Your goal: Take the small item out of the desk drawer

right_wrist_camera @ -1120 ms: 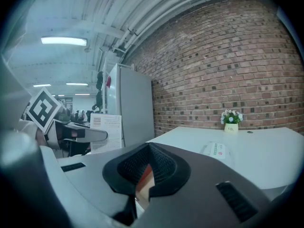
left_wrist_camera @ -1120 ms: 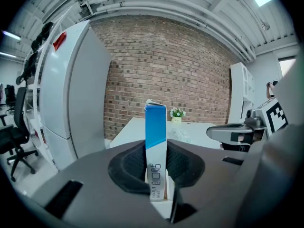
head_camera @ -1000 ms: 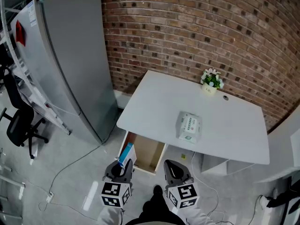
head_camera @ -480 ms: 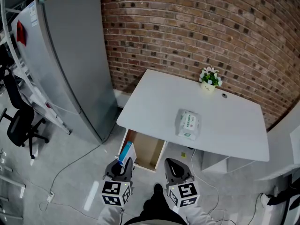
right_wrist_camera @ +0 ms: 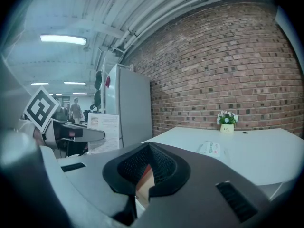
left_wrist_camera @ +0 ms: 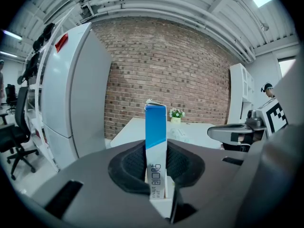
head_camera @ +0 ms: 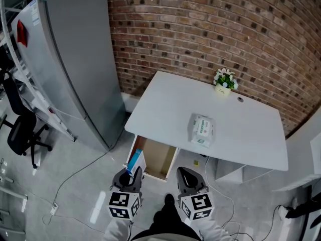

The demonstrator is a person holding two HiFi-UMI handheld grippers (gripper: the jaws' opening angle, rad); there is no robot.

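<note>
A small blue-and-white box (head_camera: 134, 160) stands upright between the jaws of my left gripper (head_camera: 132, 177), which is shut on it just in front of the open wooden drawer (head_camera: 160, 159) under the white desk (head_camera: 165, 109). In the left gripper view the box (left_wrist_camera: 156, 127) rises between both dark pads, blue end up. My right gripper (head_camera: 188, 179) hovers beside the left one, in front of the drawer. Its pads (right_wrist_camera: 164, 167) meet at the tips with nothing between them.
A tissue pack (head_camera: 202, 129) lies on the desk, and a small flower pot (head_camera: 224, 82) stands at its back edge by the brick wall. A tall grey fridge (head_camera: 75, 69) stands left of the desk. An office chair (head_camera: 20, 134) and a floor cable (head_camera: 75, 177) are further left.
</note>
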